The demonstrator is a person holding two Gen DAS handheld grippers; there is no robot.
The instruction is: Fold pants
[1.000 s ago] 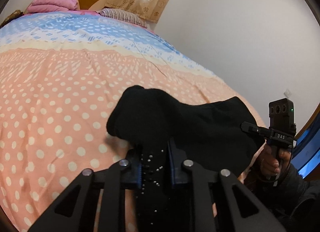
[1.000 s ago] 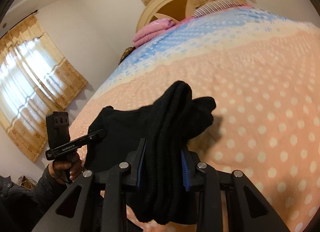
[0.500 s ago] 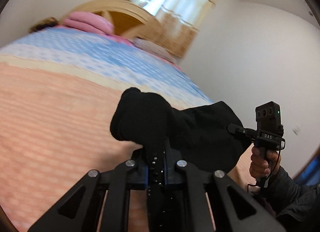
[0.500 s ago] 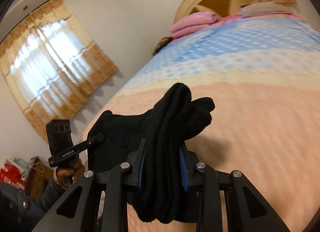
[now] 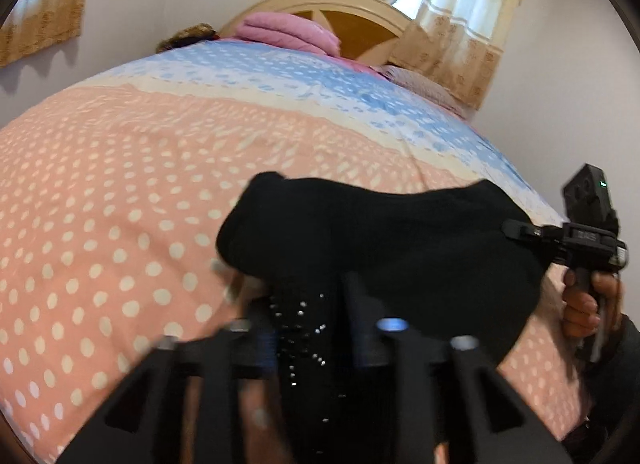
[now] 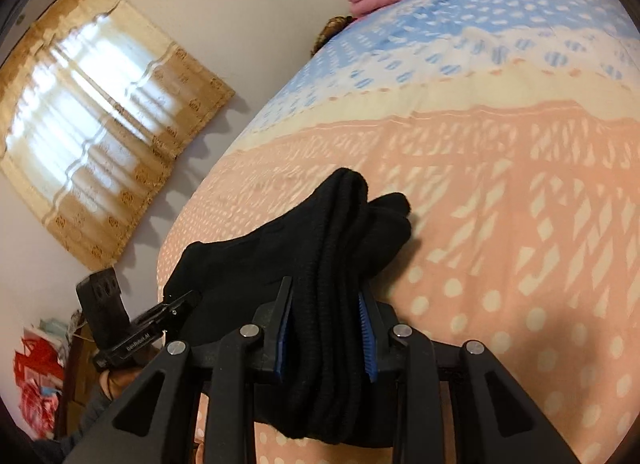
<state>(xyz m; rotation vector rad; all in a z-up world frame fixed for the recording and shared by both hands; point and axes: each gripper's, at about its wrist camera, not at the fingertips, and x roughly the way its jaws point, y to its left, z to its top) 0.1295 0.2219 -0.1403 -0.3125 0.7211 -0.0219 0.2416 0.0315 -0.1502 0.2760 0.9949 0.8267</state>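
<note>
Black pants [image 5: 384,248] held up over a polka-dot bedspread [image 5: 100,223], one gripper at each end.

Left gripper [image 5: 310,328]: jaws have just been opening, studded cloth loose between them. Right gripper [image 6: 326,328]: jaws have just eased slightly wider, blue pads against a bunched fold. Beyond: pink blanket [image 5: 288,33], wooden headboard [image 5: 360,23], curtains [image 6: 100,135].

Dotted bed [image 5: 120,191]; curtained window [image 6: 80,103]

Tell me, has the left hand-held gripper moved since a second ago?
Yes. The left hand-held gripper has swung left: the headboard slid from upper left to top centre of its view. Its jaws have just been opening, the black pants between them.
</note>
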